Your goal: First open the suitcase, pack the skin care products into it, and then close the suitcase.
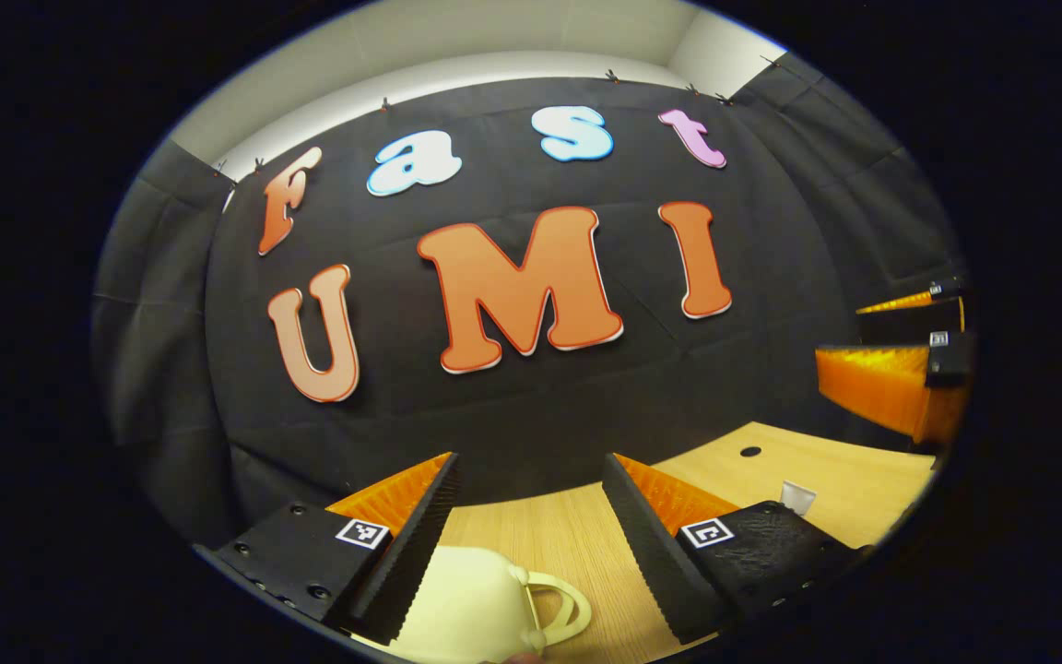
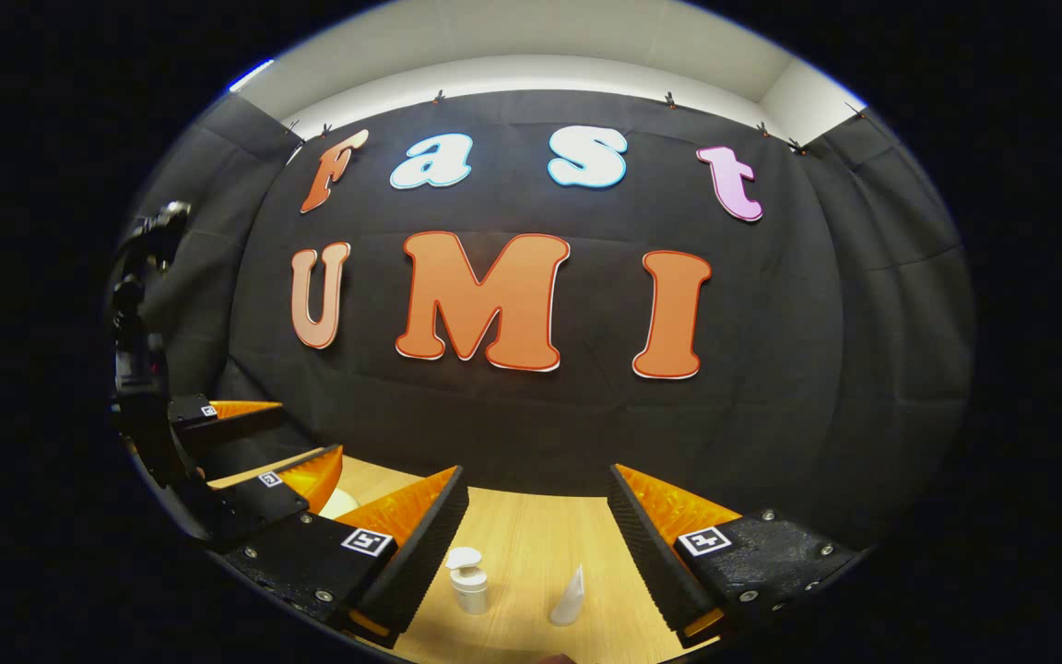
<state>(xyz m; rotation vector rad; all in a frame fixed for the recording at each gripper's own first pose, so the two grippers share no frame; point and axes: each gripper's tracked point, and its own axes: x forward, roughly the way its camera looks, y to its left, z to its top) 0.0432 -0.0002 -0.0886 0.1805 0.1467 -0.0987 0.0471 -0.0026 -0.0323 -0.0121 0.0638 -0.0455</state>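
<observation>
In the left gripper view the left tool (image 1: 531, 516) stands with its two ribbed fingers spread wide apart and nothing pressed between them. Just below the gap, toward 7 o'clock, sits the cream-coloured suitcase (image 1: 480, 604), its rounded shell lying against the inner edge of the left-hand finger (image 1: 411, 544) while the looped handle (image 1: 563, 604) points toward the gap; the other finger is apart from it. The suitcase rests on the pale wooden worktop (image 1: 549, 535), and whether its lid is up or down cannot be told from this angle. At 4 o'clock a small white item (image 1: 798, 498) pokes up behind the right-hand finger, with a dark round hole (image 1: 750, 452) in the worktop beyond it. At 3 o'clock the right tool (image 1: 900, 355) enters, its orange fingers parted.

In the right gripper view the right tool (image 2: 536, 530) is likewise wide open and empty. Between its fingers, at 6 o'clock, stand two skin care products on the worktop (image 2: 531, 526): a white pump bottle (image 2: 469, 581) near the left-hand finger and a white tube (image 2: 570, 598) just beside it, apart. At 9 o'clock the left tool (image 2: 259, 443) shows, fingers apart.
</observation>
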